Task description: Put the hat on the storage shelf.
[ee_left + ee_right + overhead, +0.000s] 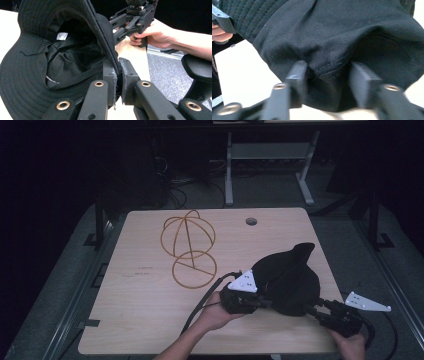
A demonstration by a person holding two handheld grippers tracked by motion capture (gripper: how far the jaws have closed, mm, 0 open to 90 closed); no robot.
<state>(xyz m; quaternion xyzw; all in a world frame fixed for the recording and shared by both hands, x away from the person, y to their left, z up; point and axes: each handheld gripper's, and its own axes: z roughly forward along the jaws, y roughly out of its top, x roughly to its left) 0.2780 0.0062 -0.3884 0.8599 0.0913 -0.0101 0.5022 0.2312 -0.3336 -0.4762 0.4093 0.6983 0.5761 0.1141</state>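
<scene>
Nearest the lens in the left gripper view, the left gripper (117, 80) has its two black jaws pinched tight on the stitched brim edge of a black bucket hat (50, 60), the cloth sandwiched flat between the pads. The hat lies at the near right part of the desk (150, 320), crown slumped and one flap of brim standing up toward the far side. It is soft woven cloth, light, with no stiffness beyond the rows of stitching in the brim; it folds wherever it is unsupported, and the lining with its small white label sags loose inside. The brim's hemmed edge looks like the best hold: thicker, less slippery and less likely to slide out than the thin crown fabric.

In the right gripper view the right gripper (325, 82) has its jaws spread, one to each side of a bulging fold of the hat, with a gap between pad and cloth on at least one side; it reads as open, not yet clamping. A grip there would gather loose crown cloth, which may bunch or slip, so closing on the seam line visible between the jaws seems wiser.

Farther out on the desk, well apart from the hat, stands a wire hat stand (188, 251) of brass-coloured hoops, and a round cable hole (251, 221) sits near the far edge.
</scene>
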